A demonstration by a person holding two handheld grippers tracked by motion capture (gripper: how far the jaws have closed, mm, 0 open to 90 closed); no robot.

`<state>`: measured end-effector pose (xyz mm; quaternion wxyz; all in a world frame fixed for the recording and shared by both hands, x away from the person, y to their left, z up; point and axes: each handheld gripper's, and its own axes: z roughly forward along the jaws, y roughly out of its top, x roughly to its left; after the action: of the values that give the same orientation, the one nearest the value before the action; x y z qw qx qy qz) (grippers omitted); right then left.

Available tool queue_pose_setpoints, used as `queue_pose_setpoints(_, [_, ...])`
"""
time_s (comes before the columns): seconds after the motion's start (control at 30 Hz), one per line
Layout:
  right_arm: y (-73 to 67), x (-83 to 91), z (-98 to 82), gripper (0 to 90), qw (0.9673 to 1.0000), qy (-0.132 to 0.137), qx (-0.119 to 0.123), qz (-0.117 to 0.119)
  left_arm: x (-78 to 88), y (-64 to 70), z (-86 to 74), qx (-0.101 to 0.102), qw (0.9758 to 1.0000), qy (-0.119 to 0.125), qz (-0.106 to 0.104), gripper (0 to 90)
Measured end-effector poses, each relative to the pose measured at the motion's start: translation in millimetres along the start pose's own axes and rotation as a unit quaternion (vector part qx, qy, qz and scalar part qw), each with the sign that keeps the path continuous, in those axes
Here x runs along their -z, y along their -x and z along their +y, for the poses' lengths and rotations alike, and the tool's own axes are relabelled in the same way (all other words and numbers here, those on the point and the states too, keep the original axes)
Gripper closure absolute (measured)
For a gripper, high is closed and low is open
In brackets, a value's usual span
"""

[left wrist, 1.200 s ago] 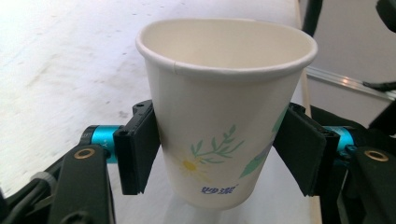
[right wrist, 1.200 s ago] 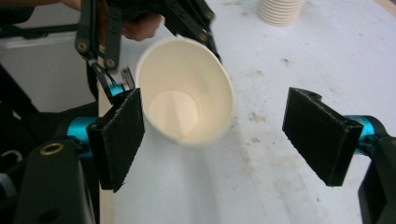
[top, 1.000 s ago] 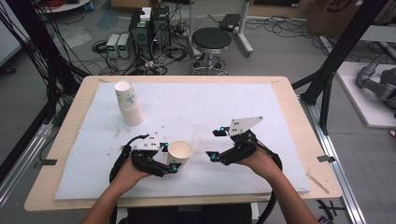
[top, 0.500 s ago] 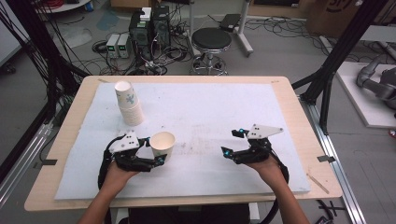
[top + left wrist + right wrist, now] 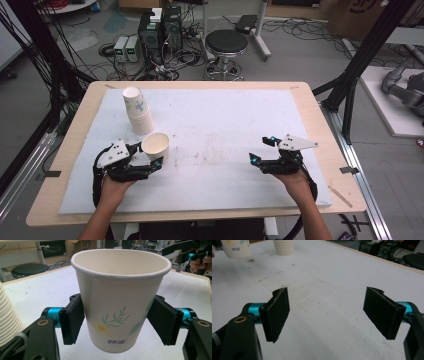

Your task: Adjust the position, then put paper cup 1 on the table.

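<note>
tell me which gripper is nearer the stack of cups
Left. The left gripper, shut on a single cup, sits just in front of the stack of cups; the right gripper is open far across the table.

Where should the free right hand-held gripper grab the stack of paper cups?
Grip the stack of paper cups across the side wall of the top cup, just under its rim, coming in level from the right with the right hand-held gripper. The stack stands upright and its ribbed lower rims offer no flat wall.

A lab: floor cables (image 5: 165,50), black frame struts (image 5: 365,55) (stool (image 5: 226,42) too).
</note>
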<state>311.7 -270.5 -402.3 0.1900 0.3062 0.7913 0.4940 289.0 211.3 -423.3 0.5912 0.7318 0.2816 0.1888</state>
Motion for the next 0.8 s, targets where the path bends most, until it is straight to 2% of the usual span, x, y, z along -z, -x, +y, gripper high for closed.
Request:
queue_pose_setpoints(0.13, [3.8,2.3,-4.7,21.8,0.9999,0.0,-0.008,-0.01,0.0,-1.1,0.8,-0.002,1.0,-0.002,0.009,31.2])
queue_pose_setpoints(0.37, [3.1,4.0,-6.2,21.8,0.9999,0.001,-0.008,-0.011,-1.4,-2.3,1.9,-0.002,0.9999,0.0,0.014,31.2])
queue_pose_setpoints(0.53, [3.7,5.1,-7.5,21.8,0.9998,0.0,-0.014,-0.014,4.1,-5.3,1.7,0.001,0.9997,0.002,0.023,31.1])
queue_pose_setpoints(0.67, [3.9,4.3,-7.1,21.9,0.9999,0.001,-0.01,-0.014,13.6,-10.7,0.9,0.002,0.9992,0.002,0.04,31.1])
queue_pose_setpoints(0.73, [3.7,4.2,-7.3,21.9,0.9998,-0.001,-0.01,-0.014,24.0,-15.8,-1.7,0.003,0.9982,-0.001,0.059,31.2])
queue_pose_setpoints(0.77, [3.7,4.2,-7.3,21.9,0.9998,-0.001,-0.01,-0.014,24.0,-15.8,-1.7,0.003,0.9982,-0.001,0.059,31.2])
queue_pose_setpoints(0.8, [4.0,4.5,-7.5,21.9,0.9998,-0.001,-0.008,-0.015,31.7,-19.5,-3.4,0.005,0.9971,-0.002,0.076,31.2])
